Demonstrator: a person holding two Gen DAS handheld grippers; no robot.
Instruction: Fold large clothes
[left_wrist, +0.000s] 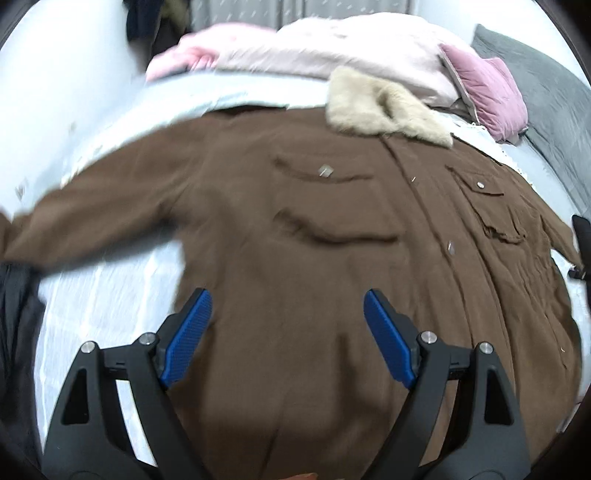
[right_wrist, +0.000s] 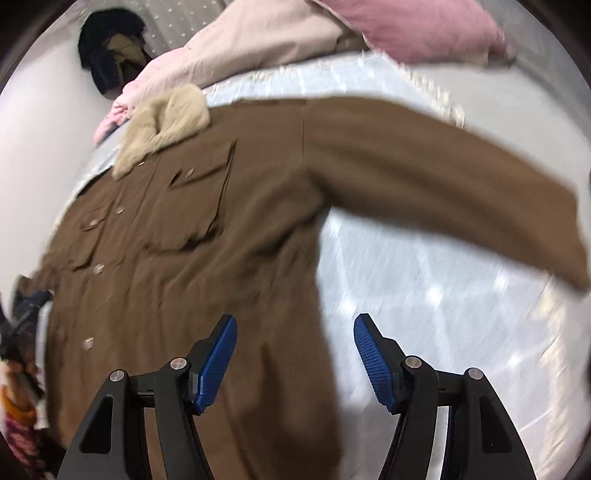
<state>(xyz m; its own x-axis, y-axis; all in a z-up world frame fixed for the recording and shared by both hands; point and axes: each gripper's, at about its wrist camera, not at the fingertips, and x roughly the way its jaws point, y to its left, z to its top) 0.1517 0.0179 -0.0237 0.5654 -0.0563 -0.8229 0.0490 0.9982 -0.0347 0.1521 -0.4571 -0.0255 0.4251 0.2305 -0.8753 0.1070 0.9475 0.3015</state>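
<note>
A large brown coat (left_wrist: 295, 206) with a cream fur collar (left_wrist: 384, 107) lies spread front-up on a pale blue bed sheet (left_wrist: 110, 295). Its left sleeve (left_wrist: 92, 218) stretches out to the left. My left gripper (left_wrist: 288, 325) hovers open above the coat's lower body, nothing between its blue pads. In the right wrist view the same coat (right_wrist: 184, 258) lies with its collar (right_wrist: 166, 125) at upper left and its other sleeve (right_wrist: 443, 184) reaching right. My right gripper (right_wrist: 295, 350) hangs open over the coat's side edge, empty.
Pale pink bedding (left_wrist: 332, 48) and a mauve pillow (left_wrist: 487, 92) lie at the head of the bed, with a grey cover (left_wrist: 546, 81) at right. Dark clothes (right_wrist: 110, 48) hang by the wall. Bare sheet (right_wrist: 443, 314) lies under the right sleeve. Dark fabric (left_wrist: 18, 314) sits at far left.
</note>
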